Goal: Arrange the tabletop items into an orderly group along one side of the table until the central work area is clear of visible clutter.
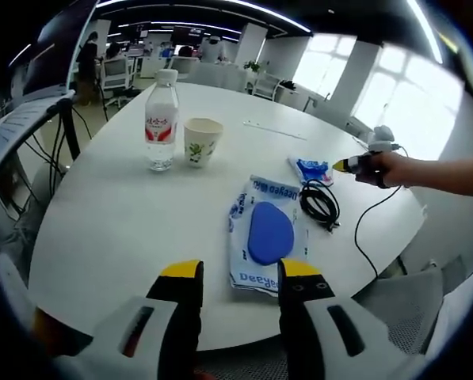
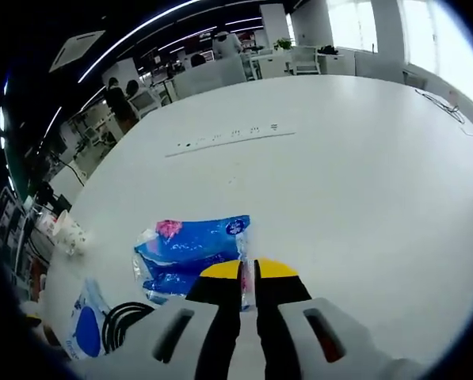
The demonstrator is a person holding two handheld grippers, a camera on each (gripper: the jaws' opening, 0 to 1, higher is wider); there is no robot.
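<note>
Left gripper [image 1: 240,281] held w/ jaws apart over counter [image 1: 117,214] — bottle [image 1: 162,119], cup [image 1: 201,142] seen there. Right gripper [image 2: 248,271] jaws nipped on blue packet [image 2: 195,255] — cable [image 2: 123,321] beside.

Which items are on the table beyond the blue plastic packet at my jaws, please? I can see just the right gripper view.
Observer: In the left gripper view, a clear plastic water bottle with a red label stands upright with its cap on.
Operator: Thank you. Is anything next to it?
Observer: Yes, a pale paper cup with a green print stands upright just beside it, open end up.
Operator: And is the left gripper free to help?
Observer: The left gripper is open with nothing between its jaws. It hovers over the near edge of the round white table.
</note>
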